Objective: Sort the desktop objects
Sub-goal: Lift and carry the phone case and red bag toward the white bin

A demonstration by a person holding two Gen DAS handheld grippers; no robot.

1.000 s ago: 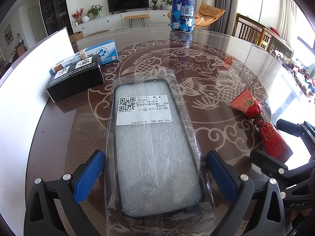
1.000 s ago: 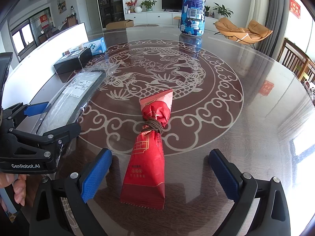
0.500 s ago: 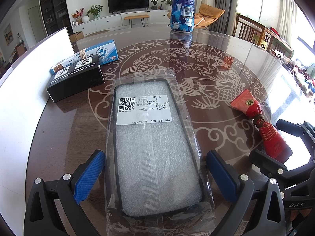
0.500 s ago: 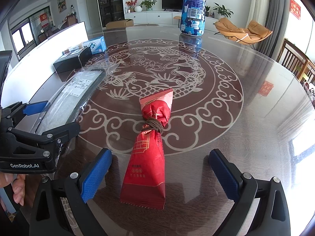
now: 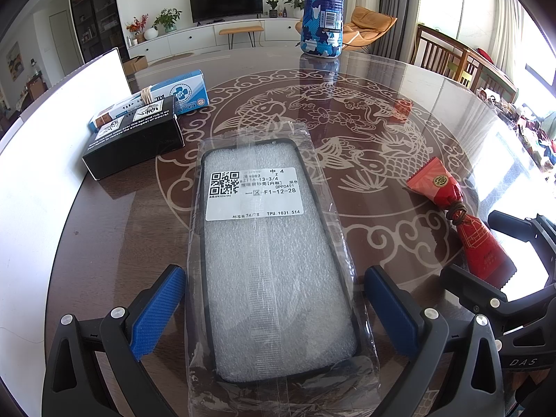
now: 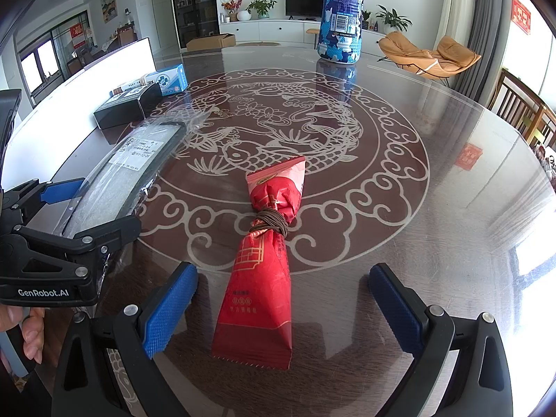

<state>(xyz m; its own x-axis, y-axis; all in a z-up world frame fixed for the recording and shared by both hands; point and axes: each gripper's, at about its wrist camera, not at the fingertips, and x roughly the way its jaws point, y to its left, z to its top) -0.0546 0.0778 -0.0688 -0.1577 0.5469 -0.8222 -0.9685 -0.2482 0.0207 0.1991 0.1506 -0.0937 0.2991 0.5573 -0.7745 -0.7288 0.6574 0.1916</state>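
Sorting unstarted: left gripper (image 5: 274, 312) agape, empty, astride bagged phone case (image 5: 274, 260); right gripper (image 6: 281, 309) likewise astride red packet (image 6: 264, 274) right of case.

both views are bright with daylight entering from windows at the right of the frame, where the panes (image 5: 542, 80) are overexposed to white. the glossy bench (image 6: 399, 208) returns broad glare along its right side and mirrors the blue bottle (image 6: 342, 14) as a soft reflection just below its base. the clear wrapper of the phone case (image 5: 274, 253) carries pale highlights. short, soft shadows lie under the red packet (image 6: 260, 285). fisheye distortion bows straight edges, strongest near the corners, which darken to black vignette. focus is sharp in the centre; the far room is slightly soft.
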